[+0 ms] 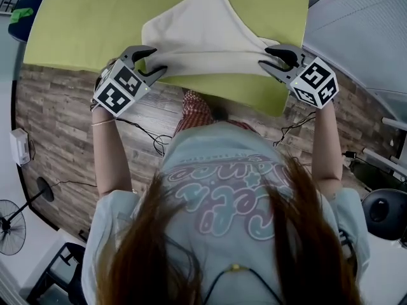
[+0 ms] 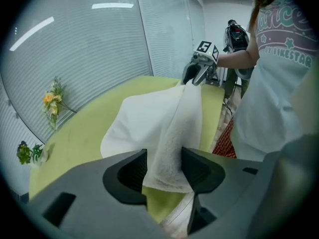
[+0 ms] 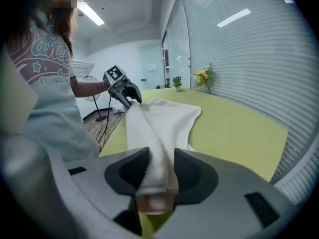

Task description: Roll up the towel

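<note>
I've got the yellow-green tabletop point(image 1: 76, 30) under me, with the white terry towel point(image 1: 203, 37) on it and its near edge bunched into a raised ridge. My left gripper point(image 1: 158, 61) clamps one end of that ridge and my right gripper point(image 1: 264, 57) pinches the other.

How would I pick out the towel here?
Find the big yellow-green table. The towel lies at its near side, one edge bunched between the left tongs and right tongs. It is the only white, fluffy cloth there; the flowers at the table's edge are small and colourful.
</note>
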The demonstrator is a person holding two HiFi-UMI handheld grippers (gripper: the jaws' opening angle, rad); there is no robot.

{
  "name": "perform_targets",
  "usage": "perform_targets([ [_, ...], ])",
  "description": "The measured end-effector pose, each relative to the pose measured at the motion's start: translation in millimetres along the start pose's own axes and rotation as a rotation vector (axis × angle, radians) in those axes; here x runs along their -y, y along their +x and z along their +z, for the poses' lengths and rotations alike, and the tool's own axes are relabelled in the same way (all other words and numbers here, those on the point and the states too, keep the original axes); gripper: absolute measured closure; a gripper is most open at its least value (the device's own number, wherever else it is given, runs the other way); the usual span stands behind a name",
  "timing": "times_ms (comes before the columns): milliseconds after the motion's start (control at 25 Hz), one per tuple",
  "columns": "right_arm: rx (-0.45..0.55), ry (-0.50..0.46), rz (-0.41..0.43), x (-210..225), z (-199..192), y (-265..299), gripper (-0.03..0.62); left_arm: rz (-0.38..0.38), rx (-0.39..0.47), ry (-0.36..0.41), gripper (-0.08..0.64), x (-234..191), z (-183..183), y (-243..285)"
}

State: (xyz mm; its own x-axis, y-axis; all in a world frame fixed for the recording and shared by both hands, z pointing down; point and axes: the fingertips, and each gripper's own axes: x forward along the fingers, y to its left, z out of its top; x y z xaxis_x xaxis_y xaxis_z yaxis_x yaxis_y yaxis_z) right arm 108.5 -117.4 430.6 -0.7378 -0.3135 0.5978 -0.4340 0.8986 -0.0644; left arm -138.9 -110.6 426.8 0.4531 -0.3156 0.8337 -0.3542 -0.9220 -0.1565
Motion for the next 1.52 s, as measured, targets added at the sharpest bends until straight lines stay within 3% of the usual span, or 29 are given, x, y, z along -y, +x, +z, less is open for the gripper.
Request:
perform_targets([
  [120,0.048,-0.004,-0.050,-1.4,-1.1,-1.1,0.434,0.029,0.014,0.007,0.360,0.8,-2.8,5.5],
  [320,0.140,-0.216,-0.161,-20.0,37.5,-21.6,0.416,0.031,-0.010,0.025,0.364,4.9,-3.6,8.1],
  [400,0.159,-0.320,-0.146,-38.7,62.4,-19.5,0.416,0.027,-0.009,0.020,0.364,3.8,-3.3,8.2],
  [480,0.159,-0.402,-0.080,-65.5,76.0,-2.3,0.416,0.023,-0.015,0.008,0.364,3.6,-3.2,7.9],
  [600,0.074,-0.445,0.003,-91.0,59.3,36.0,0.474,0.018,-0.019,-0.005,0.363,5.1,-1.7,8.9],
  [760,0.036,-0.448,-0.063,-71.2,49.3,54.7,0.437,0.032,0.002,-0.013,0.362,4.1,1.3,7.6],
  [880,0.013,-0.443,-0.049,-66.9,48.5,59.8,0.437,0.106,0.075,-0.075,0.343,-3.1,4.7,-2.6],
  [1000,0.000,-0.457,-0.041,-65.0,46.9,62.7,0.436,0.204,0.227,-0.128,0.341,-6.6,21.3,-33.6],
  [1080,0.001,-0.452,-0.030,-64.2,46.7,63.7,0.436,0.232,0.348,-0.111,0.341,-0.9,45.3,-57.5],
  [1160,0.005,-0.446,-0.020,-63.0,46.2,63.5,0.436,0.191,0.411,-0.032,0.341,17.8,72.2,-61.4],
  [1280,-0.001,-0.430,-0.003,-61.5,46.7,63.4,0.436,0.096,0.287,0.114,0.341,46.6,75.2,-16.6],
  [1400,-0.001,-0.401,0.014,-61.7,49.4,66.5,0.436,0.091,0.119,0.211,0.341,49.3,52.3,23.9],
  [1520,0.066,-0.339,0.038,-63.1,58.6,60.0,0.408,0.089,0.041,0.267,0.341,49.7,41.9,35.3],
])
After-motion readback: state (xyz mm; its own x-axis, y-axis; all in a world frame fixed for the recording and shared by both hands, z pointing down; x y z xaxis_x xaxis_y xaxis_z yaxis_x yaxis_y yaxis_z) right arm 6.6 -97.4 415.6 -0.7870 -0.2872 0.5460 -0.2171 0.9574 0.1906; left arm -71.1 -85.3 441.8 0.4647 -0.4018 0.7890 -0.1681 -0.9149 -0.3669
